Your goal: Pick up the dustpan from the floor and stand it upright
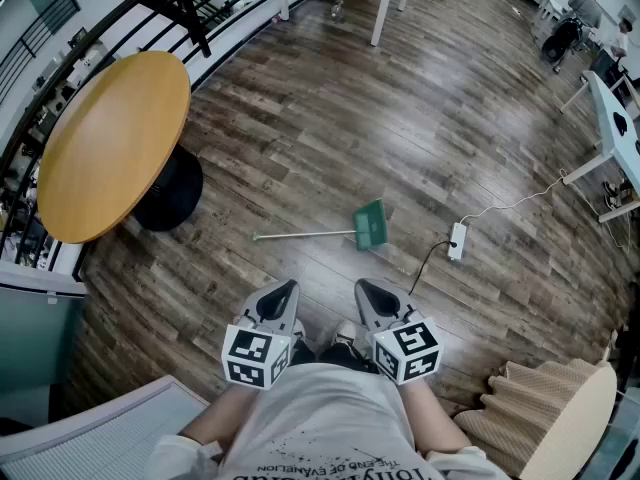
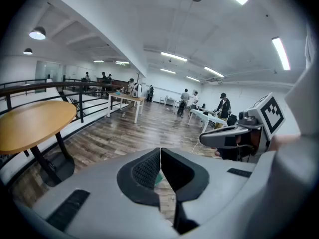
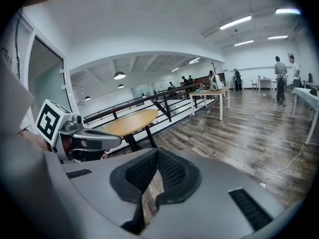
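The dustpan lies flat on the wooden floor ahead of me, its green pan [image 1: 370, 226] to the right and its long thin handle [image 1: 300, 235] running off to the left. Both grippers hang close to my body, well short of it. My left gripper [image 1: 286, 290] has its jaws together with nothing in them, and in the left gripper view [image 2: 160, 151] a sliver of the green pan [image 2: 157, 179] shows through the gap below the tips. My right gripper [image 1: 364, 288] also looks shut and empty, its pads meeting at the tip [image 3: 156, 152].
A round wooden table [image 1: 110, 143] on a black base stands at the left beside a black railing [image 1: 200, 18]. A white power strip [image 1: 457, 240] with its cable lies right of the pan. A beige stepped object [image 1: 545, 408] sits at lower right, a grey chair [image 1: 110, 438] at lower left.
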